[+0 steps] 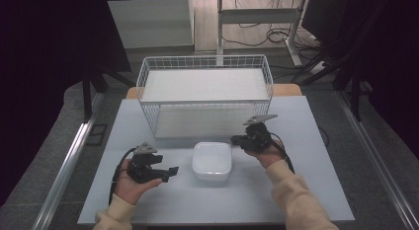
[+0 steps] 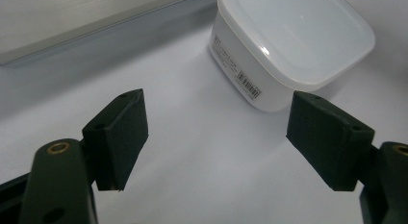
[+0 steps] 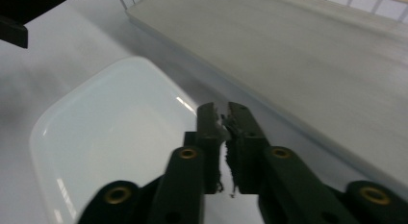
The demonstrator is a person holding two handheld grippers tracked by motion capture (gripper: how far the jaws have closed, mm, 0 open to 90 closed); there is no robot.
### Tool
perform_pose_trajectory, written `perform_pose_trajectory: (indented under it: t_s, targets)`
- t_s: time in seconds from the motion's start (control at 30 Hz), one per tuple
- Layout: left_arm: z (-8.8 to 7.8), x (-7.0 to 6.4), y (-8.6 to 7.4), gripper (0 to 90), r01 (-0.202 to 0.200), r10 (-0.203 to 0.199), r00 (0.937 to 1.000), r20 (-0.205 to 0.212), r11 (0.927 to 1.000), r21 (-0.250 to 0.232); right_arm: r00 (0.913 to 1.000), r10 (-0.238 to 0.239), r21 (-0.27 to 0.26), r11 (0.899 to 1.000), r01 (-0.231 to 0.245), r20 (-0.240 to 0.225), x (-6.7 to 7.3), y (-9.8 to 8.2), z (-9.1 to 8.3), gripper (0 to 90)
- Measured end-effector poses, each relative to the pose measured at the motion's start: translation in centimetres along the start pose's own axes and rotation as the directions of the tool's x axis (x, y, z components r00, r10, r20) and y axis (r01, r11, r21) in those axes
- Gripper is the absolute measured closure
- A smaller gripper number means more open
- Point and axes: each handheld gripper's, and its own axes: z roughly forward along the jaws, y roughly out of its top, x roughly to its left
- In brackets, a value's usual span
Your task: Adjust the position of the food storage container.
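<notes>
Standing at the desk's (image 1: pixel 306 190) far edge, the wire basket (image 1: pixel 205 94) leaves the front free for work. Near the middle sits the lidded white box (image 1: pixel 212 161), probably so both tools reach it. The left gripper (image 1: pixel 165 173), jaws wide, faces its side; the right gripper (image 1: pixel 242 140), pinched shut and empty, hovers by its far corner.

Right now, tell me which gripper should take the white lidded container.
Left, probably. The left gripper has its jaws wide open, aimed at the white container, nothing between them. The right gripper sits above the container's far edge with jaws shut, so it would have to reopen first.
</notes>
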Motion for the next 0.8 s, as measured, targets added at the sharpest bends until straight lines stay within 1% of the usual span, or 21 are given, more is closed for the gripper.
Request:
perform_pose_trajectory:
  t_s: [0.03, 0.1, 0.17, 0.2, 0.23, 0.27, 0.3, 0.37, 0.4, 0.47, 0.53, 0.6, 0.67, 0.73, 0.77, 0.8]
  targets:
    - [0.0, 0.0, 0.0, 21.6, 0.000, 0.000, 1.0000, 0.000, 1.0000, 0.000, 1.0000, 0.000, 0.000, 1.000, 0.000, 0.000, 0.0, 0.0, 0.0, 85.9]
    - [0.1, -0.1, 0.0, 21.4, -0.007, 0.007, 1.0000, 0.002, 0.9999, 0.009, 0.9996, -0.030, 0.008, 1.000, 0.030, -0.004, 0.2, 0.7, 1.3, 89.3]
    - [0.1, 0.0, -0.1, 21.4, -0.006, 0.006, 1.0000, 0.002, 0.9999, 0.011, 0.9986, -0.053, 0.019, 0.998, 0.053, 0.004, 0.4, 1.2, 2.4, 89.6]
    - [0.1, 0.1, -0.1, 21.8, -0.003, 0.003, 1.0000, 0.002, 0.9999, 0.011, 0.9968, -0.079, 0.025, 0.997, 0.079, 0.012, 0.5, 1.5, 3.2, 89.6]
    - [0.0, 0.4, -0.2, 21.9, 0.006, -0.006, 1.0000, -0.003, 0.9999, 0.010, 0.9957, -0.092, 0.023, 0.996, 0.091, 0.015, 0.6, 1.5, 3.6, 89.6]
    - [0.0, 0.4, -0.2, 22.0, 0.006, -0.006, 1.0000, -0.003, 0.9999, 0.010, 0.9957, -0.092, 0.023, 0.996, 0.091, 0.015, 0.6, 1.5, 3.6, 89.6]
    - [0.0, 0.5, -0.3, 22.0, 0.007, -0.007, 1.0000, -0.006, 0.9999, 0.015, 0.9947, -0.101, 0.030, 0.994, 0.101, 0.020, 0.6, 1.5, 3.9, 89.6]
    - [0.0, 0.8, -0.4, 22.2, 0.009, -0.009, 0.9999, -0.009, 0.9998, 0.020, 0.9925, -0.122, 0.046, 0.992, 0.121, 0.012, 0.5, 1.2, 4.4, 89.7]
    - [0.0, 0.9, -0.5, 22.3, 0.010, -0.010, 0.9999, -0.013, 0.9997, 0.024, 0.9924, -0.123, 0.045, 0.991, 0.123, -0.007, 0.2, 1.1, 4.5, 89.7]
    - [0.0, 1.2, -0.6, 22.4, 0.020, -0.019, 0.9997, -0.014, 0.9995, 0.026, 0.9923, -0.123, 0.050, 0.991, 0.124, -0.013, 0.2, 1.0, 4.4, 89.7]
    - [-0.1, 1.3, -0.6, 22.5, 0.023, -0.023, 0.9996, -0.013, 0.9994, 0.024, 0.9892, -0.146, 0.072, 0.987, 0.146, -0.009, 0.3, 0.8, 4.2, 89.7]
    - [-0.2, 1.3, -0.6, 22.7, 0.020, -0.020, 0.9997, -0.015, 0.9996, 0.021, 0.9867, -0.161, 0.084, 0.983, 0.162, -0.018, 0.6, 0.6, 4.0, 89.7]
    - [-0.2, 1.3, -0.7, 22.9, 0.020, -0.019, 0.9997, -0.017, 0.9996, 0.021, 0.9842, -0.175, 0.079, 0.981, 0.176, -0.026, 0.9, 0.0, 3.6, 89.8]
    - [-0.3, 1.3, -0.8, 22.9, 0.019, -0.018, 0.9996, -0.020, 0.9996, 0.023, 0.9847, -0.170, 0.078, 0.982, 0.173, -0.037, 1.3, -0.8, 3.3, 89.8]
    - [-0.4, 1.4, -0.9, 23.2, 0.020, -0.019, 0.9996, -0.020, 0.9996, 0.022, 0.9874, -0.151, 0.062, 0.986, 0.154, -0.048, 1.6, -1.6, 2.7, 89.8]
    - [-0.4, 1.4, -0.9, 23.4, 0.020, -0.019, 0.9996, -0.020, 0.9996, 0.022, 0.9874, -0.151, 0.062, 0.986, 0.154, -0.048, 1.6, -1.6, 2.7, 89.8]
